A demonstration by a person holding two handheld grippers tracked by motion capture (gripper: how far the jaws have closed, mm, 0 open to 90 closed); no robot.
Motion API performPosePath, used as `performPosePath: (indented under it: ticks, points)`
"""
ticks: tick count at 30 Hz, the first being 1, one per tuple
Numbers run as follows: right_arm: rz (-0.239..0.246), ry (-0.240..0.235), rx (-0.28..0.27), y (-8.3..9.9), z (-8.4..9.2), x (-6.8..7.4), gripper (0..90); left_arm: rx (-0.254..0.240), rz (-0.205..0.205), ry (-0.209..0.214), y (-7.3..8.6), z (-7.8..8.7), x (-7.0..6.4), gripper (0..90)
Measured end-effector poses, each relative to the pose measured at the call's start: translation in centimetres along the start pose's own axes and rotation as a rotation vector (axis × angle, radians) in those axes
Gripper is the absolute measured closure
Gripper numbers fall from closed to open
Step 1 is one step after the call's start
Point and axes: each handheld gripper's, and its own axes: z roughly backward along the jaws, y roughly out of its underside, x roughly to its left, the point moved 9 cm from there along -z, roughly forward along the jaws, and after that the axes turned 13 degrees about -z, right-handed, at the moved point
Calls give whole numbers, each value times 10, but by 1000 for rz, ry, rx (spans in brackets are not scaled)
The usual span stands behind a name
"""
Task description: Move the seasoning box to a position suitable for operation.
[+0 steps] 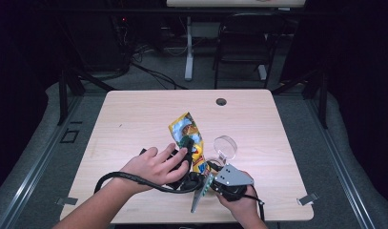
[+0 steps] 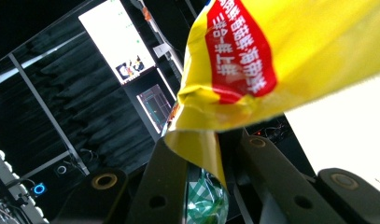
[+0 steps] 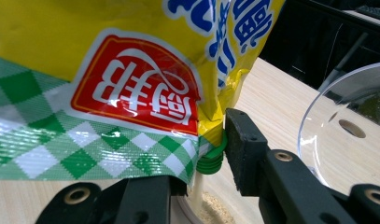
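Left gripper view, left gripper (image 2: 204, 158) clamped on yellow pouch (image 2: 271, 60) edge

I count one yellow snack pouch (image 1: 189, 138) with one green spout (image 3: 211, 158) at its lower corner. One clear round lid (image 1: 225, 147) lies on the one wooden surface (image 1: 134, 119). There are two grippers, the left gripper (image 1: 184, 164) and the right gripper (image 1: 220, 179), each with two black jaws, and two hands on them. One folding chair (image 1: 244, 43) stands beyond the surface.
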Motion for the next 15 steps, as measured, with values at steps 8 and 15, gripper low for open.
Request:
performPosePath:
  ticks: [8, 15]
  points:
    - [1, -2, 4, 0, -1, 0, 712, 14, -20, 10, 1, 1, 0, 862]
    - [2, 0, 2, 0, -1, 0, 712, 7, -15, -4, 0, 1, 1, 863]
